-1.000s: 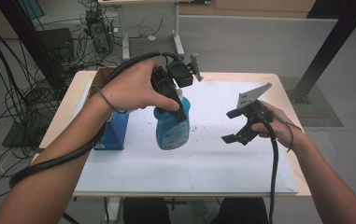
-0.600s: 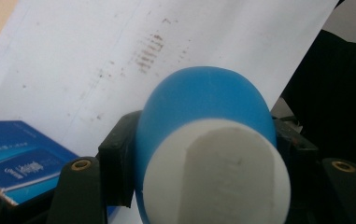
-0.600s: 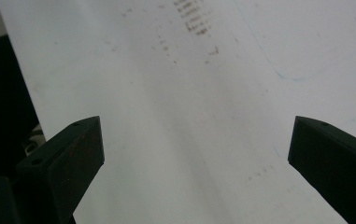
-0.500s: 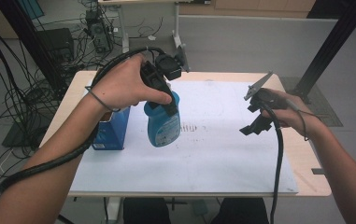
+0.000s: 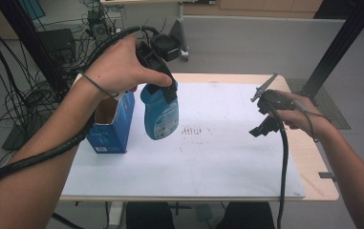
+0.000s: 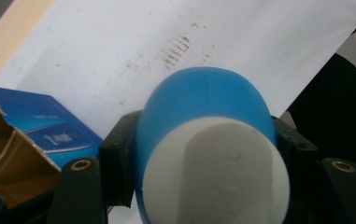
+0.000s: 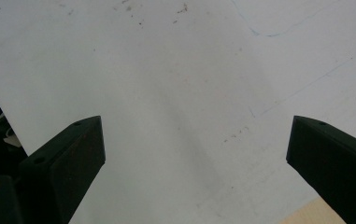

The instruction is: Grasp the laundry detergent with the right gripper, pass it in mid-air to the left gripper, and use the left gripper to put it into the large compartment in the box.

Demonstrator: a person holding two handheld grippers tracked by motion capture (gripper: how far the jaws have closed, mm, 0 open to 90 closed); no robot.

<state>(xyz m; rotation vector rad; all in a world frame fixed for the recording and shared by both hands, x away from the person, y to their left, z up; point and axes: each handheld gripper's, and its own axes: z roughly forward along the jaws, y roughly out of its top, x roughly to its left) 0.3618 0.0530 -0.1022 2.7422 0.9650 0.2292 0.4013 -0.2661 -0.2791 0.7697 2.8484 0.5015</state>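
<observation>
**Q:** Above the left half of the bench (image 5: 246, 176), what carries the bottle (image 5: 159, 114), and why from the top?

**A:** The left gripper (image 5: 163, 88) is clamped on the bottle just below its white cap (image 6: 217, 172), one black jaw at each side of the blue shoulder. Held there, the bottle hangs nearly upright, its base clear of the white sheet (image 5: 208, 157) (a slight tilt shows in the high view). A grip this high probably leaves the body free to be lowered into, or lifted out of, a narrow opening.

**Q:** Where does the bottle sit relative to the box (image 5: 110, 124)?

**A:** Just beside it, to its right in the high view, and apart from it. The blue box stands upright on the bench with its torn top open, brown inside; its opening faces up, which suits a vertical load.

**Q:** What is the right gripper (image 5: 261, 112) doing?

**A:** Its jaws stand wide apart with nothing between them, and bare sheet lies beneath. It hovers well apart from bottle and box, near the right edge, likely kept out of the carrying hand's way.

**Q:** What are the brown marks (image 5: 192, 130)?

**A:** Short smudged strokes on the sheet, near the bottle's base.
</observation>
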